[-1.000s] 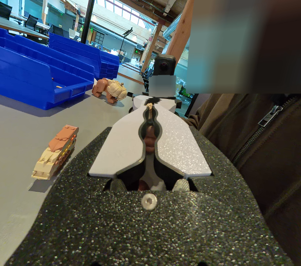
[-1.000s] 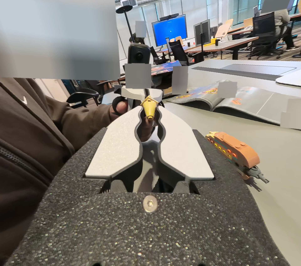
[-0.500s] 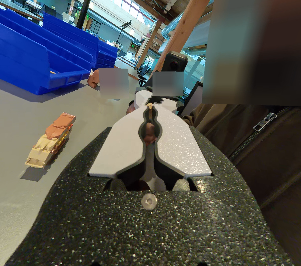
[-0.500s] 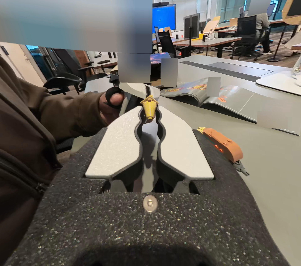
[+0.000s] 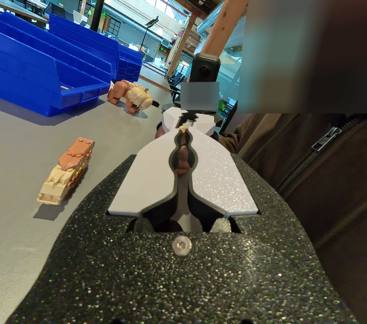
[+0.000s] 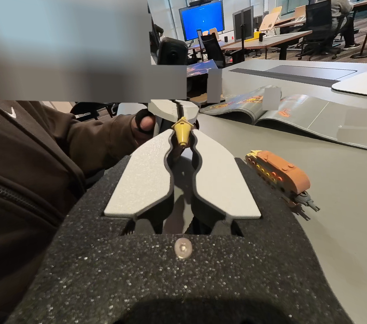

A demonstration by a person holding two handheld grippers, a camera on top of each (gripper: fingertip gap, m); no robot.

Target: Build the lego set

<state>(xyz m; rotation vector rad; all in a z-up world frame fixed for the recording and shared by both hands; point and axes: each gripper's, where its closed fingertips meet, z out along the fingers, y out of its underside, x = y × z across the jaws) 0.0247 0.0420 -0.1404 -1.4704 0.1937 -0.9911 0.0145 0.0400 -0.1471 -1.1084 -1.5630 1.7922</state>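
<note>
Between the fingertips of the left gripper (image 5: 183,129), left wrist view: a small tan piece (image 5: 183,128), pinched with the jaws drawn nearly together. Only a sliver shows; shape not resolvable. Tip to tip just beyond it is the right gripper (image 5: 188,117), so the two appear held nose to nose above the table, likely to mate their pieces in the air. Left of the fingers on the grey table (image 5: 29,141) lies a tan-and-brown lego sub-assembly (image 5: 66,170), set aside. Farther ahead-left stands a brown-and-cream lego animal (image 5: 131,96). Beyond it, blue storage bins (image 5: 49,76); the nearest, open-fronted, holds one small tan part (image 5: 64,87). The rest of its inside is hidden.

Right wrist view: right gripper (image 6: 182,131) closed narrow on a yellow cone piece (image 6: 182,132), wide collar pointing away, narrow tip toward the camera. Left gripper (image 6: 174,111) faces it closely; contact between the pieces cannot be confirmed. Right of the fingers, the same sub-assembly (image 6: 278,172), brown-orange roof up, grey parts at its near end. Ahead-right, an instruction booklet (image 6: 288,114) lies open, presumably for reference.

Judgement: joining step under way, not seated.
</note>
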